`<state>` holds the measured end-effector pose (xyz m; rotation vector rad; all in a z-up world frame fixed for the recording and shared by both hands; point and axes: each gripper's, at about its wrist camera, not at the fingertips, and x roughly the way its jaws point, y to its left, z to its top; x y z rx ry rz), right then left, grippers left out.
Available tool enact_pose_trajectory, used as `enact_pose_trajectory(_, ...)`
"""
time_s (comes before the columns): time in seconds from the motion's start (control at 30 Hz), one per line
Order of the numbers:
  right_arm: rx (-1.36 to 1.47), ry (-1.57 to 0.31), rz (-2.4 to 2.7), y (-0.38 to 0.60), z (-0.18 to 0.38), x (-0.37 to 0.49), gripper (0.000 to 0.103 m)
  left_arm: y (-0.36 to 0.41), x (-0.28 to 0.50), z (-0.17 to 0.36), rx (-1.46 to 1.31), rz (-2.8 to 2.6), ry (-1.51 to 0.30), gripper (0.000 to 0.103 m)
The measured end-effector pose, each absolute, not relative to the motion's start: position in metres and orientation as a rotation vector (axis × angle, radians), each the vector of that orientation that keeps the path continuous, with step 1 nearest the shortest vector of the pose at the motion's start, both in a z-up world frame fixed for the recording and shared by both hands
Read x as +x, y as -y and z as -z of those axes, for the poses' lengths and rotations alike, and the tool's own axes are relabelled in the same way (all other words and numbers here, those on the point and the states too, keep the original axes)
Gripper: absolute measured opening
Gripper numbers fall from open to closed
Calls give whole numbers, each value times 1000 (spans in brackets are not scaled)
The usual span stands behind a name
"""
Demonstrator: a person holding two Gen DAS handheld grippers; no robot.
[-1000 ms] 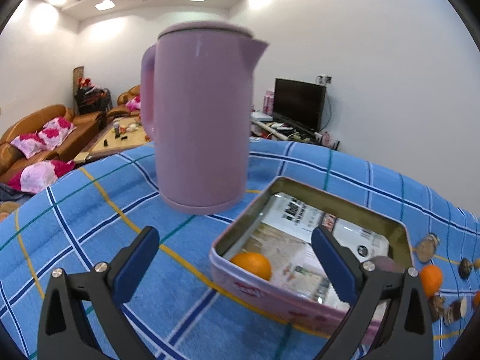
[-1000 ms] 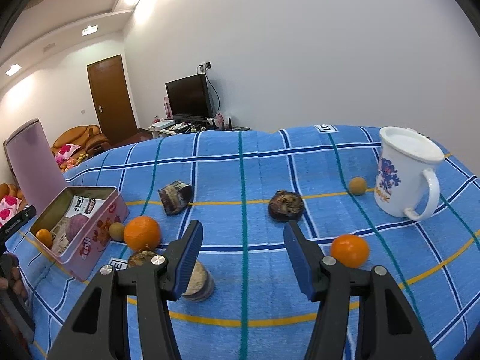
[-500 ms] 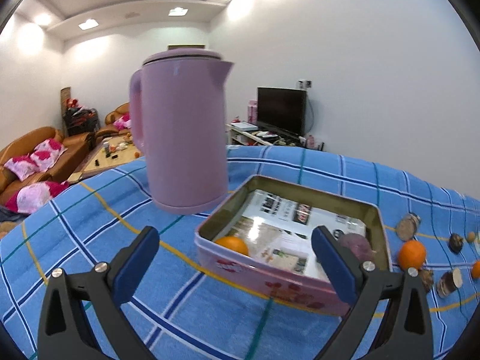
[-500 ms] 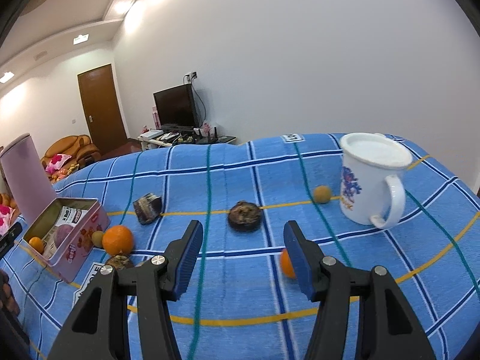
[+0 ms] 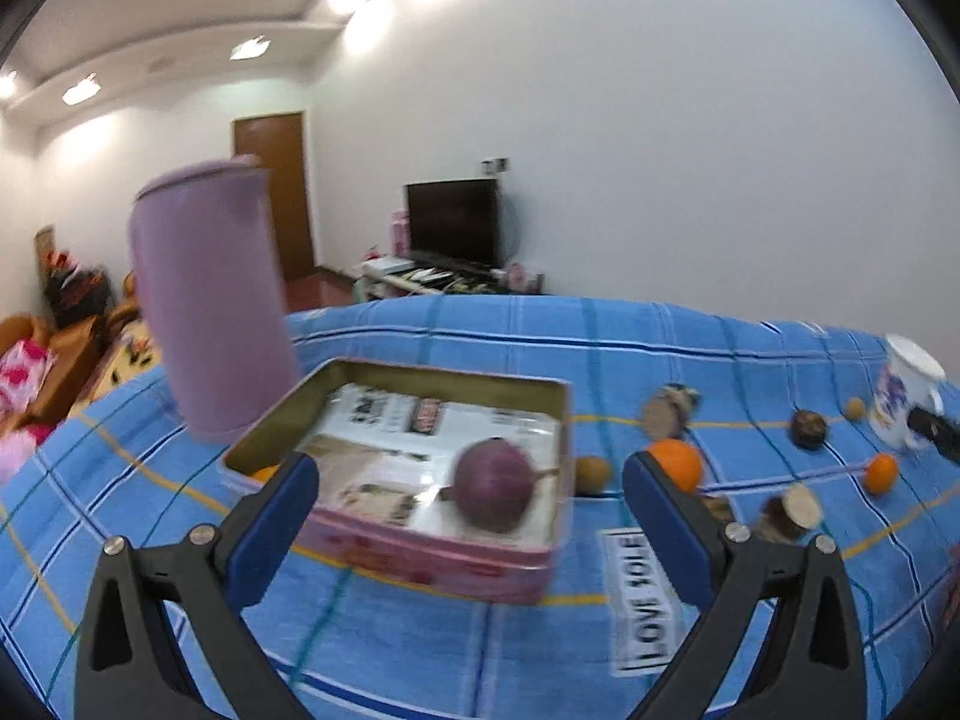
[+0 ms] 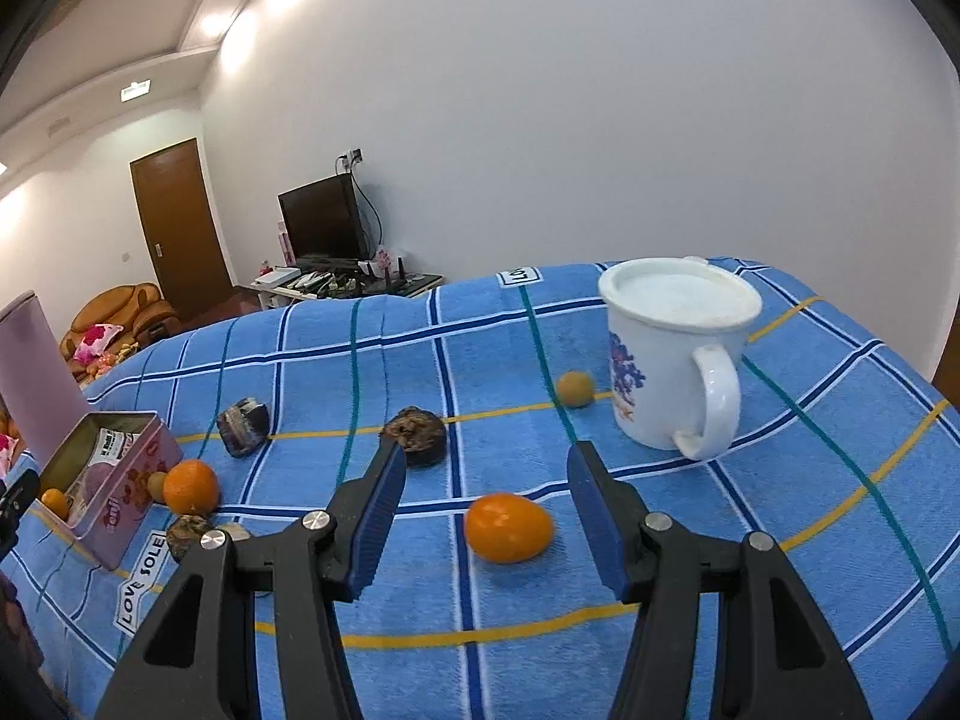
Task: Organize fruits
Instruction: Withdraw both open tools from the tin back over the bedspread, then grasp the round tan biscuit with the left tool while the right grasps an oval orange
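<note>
I hold the right gripper point(image 6: 483, 495) spread, empty, around the orange point(image 6: 507, 527) at six o'clock from the mug point(image 6: 675, 354); I should descend squarely before pinching.

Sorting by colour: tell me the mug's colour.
White mug with a blue-and-red print; right wrist view.

A blue checked cloth point(image 6: 492, 648) with yellow, teal and white lines covers the whole surface, a "LOVE SOLE" label point(image 6: 139, 588) sewn on near its left. On it at far left stand a tall lilac plastic jug point(image 5: 210, 312) and, just beside it, an open pink rectangular tin point(image 6: 129, 480); a white enamel mug point(image 6: 672, 354) with a blue print stands at far right. Lying loose between them are an orange point(image 6: 191, 487) and a small brownish fruit point(image 6: 157, 486) beside the tin, a second orange point(image 6: 509, 528) near the middle, a small yellow-brown round fruit point(image 6: 575, 389) just left of the mug, and several dark, shrivelled fruits point(image 6: 420, 437).
</note>
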<state>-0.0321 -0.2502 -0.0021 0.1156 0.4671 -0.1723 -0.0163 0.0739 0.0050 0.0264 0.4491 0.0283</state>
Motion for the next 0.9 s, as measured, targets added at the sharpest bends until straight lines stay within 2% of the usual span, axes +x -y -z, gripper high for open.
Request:
enact_pose_trajectory(0.5,273,-439,232,312,-5,-46,58,64,2,4,193,277,-575,103)
enact_pose_trajectory(0.67,309,-488,170,309,2,-40,58,84,15,14,199,267,-648,103)
enact_pose_trajectory(0.9,178,-560,115,279,9,-22,58,90,33,31,190,233,-757,92)
